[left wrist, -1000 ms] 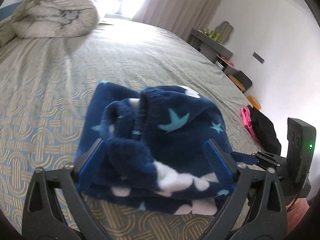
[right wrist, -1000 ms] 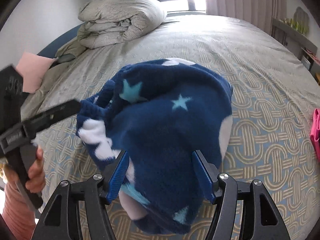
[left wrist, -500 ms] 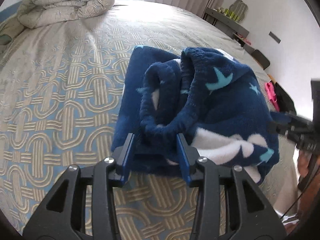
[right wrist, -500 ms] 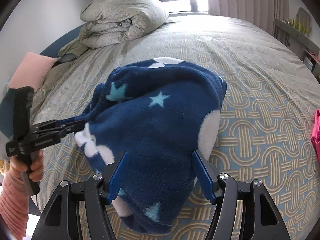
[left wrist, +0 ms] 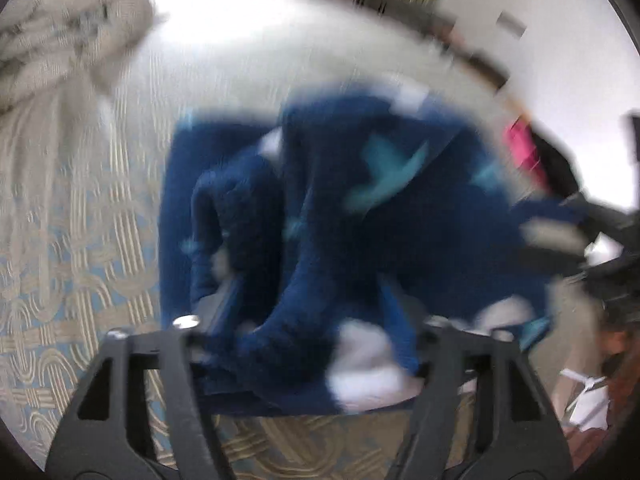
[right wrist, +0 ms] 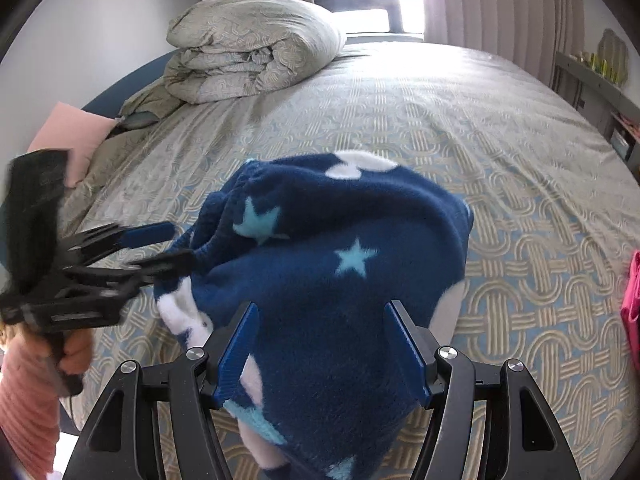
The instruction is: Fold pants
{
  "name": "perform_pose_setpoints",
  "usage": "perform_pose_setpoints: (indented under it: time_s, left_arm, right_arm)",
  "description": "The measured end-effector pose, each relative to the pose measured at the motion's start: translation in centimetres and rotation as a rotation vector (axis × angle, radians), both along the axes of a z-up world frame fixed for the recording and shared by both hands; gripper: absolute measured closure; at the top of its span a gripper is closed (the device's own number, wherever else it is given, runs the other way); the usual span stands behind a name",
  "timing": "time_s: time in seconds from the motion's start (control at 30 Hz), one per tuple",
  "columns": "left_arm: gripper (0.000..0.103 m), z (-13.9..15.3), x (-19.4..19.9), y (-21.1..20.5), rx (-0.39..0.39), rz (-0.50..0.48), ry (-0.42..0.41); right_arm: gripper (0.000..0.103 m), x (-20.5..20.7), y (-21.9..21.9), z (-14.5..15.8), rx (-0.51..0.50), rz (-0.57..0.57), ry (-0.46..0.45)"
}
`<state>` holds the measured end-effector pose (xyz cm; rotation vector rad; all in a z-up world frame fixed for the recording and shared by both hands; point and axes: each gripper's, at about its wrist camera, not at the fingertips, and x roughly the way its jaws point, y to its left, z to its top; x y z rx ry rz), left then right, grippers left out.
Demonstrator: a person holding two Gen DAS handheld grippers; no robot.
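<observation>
The dark blue fleece pants (right wrist: 360, 248) with stars and white patches are bunched into a thick bundle held over the bed. My right gripper (right wrist: 320, 320) is shut on the near part of it, and fabric fills the gap between the blue pads. In the right wrist view my left gripper (right wrist: 172, 246) comes in from the left at the elastic waistband. The left wrist view is blurred. There the pants (left wrist: 380, 208) fill the space between the fingers of my left gripper (left wrist: 308, 300), whose jaws are opening.
The patterned bedspread (right wrist: 440, 120) spreads all around. A rolled grey duvet (right wrist: 256, 48) and a pink pillow (right wrist: 72, 136) lie at the far left. Pink cloth (right wrist: 632, 300) sits at the right edge. A shelf (right wrist: 592, 76) lines the right wall. A person's hand (right wrist: 76, 352) holds the left gripper.
My left gripper closed onto the waistband fold, then dropped lower and rolled, and more fabric now sits between its fingers. The bundle sagged a little. My right gripper kept still.
</observation>
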<state>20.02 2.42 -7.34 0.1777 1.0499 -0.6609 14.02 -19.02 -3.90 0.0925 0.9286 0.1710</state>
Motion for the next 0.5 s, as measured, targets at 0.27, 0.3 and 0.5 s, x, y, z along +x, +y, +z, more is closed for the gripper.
perform_pose_setpoints:
  time_s: [0.27,0.3,0.5]
  left_arm:
    - [0.086,5.5,-4.3,6.7,-0.239,-0.004,-0.058]
    - [0.085,5.2,-4.3,6.9,-0.227,0.001,-0.056]
    - [0.077,0.4,-3.2,5.9,-0.123,0.099,0.045]
  right_arm:
    - [0.037,-1.0,-2.1,-0.5,-0.001,-0.064,0.033]
    - [0.037,-1.0,-2.3,-0.5,0.009,-0.069,0.033]
    - [0.036,-1.0,-2.7,-1.9,0.092,-0.093,0.084]
